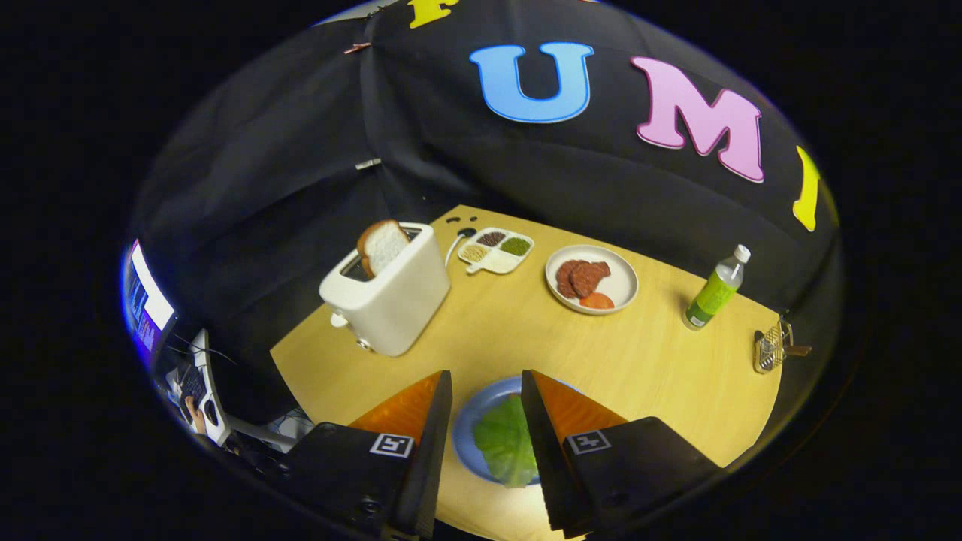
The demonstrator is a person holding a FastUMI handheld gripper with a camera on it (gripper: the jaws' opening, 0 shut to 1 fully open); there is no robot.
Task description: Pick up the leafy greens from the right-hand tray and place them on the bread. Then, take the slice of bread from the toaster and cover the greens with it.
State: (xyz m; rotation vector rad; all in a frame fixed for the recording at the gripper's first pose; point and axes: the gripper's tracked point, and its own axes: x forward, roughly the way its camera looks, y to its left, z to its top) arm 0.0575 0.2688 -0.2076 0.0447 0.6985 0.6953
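Directly between the parted tool [487, 391] fingers, leafy greens [505, 443].

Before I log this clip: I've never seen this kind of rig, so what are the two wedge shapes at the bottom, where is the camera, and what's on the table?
The wedges are the two fingers of a hand-held gripper; a person carries it, and there is no robot arm. The camera rides on the gripper and looks forward along the fingers, hence the rounded fisheye look. The fingers stand open above a round blue plate with a green lettuce leaf lying on it, seen between them; whether bread lies under the leaf cannot be told. They hold nothing. Beyond them on the round wooden table stand a white toaster with a slice of bread sticking up, a divided white condiment tray, a white plate of meat slices and tomato, a green-labelled plastic bottle and a small wire basket.
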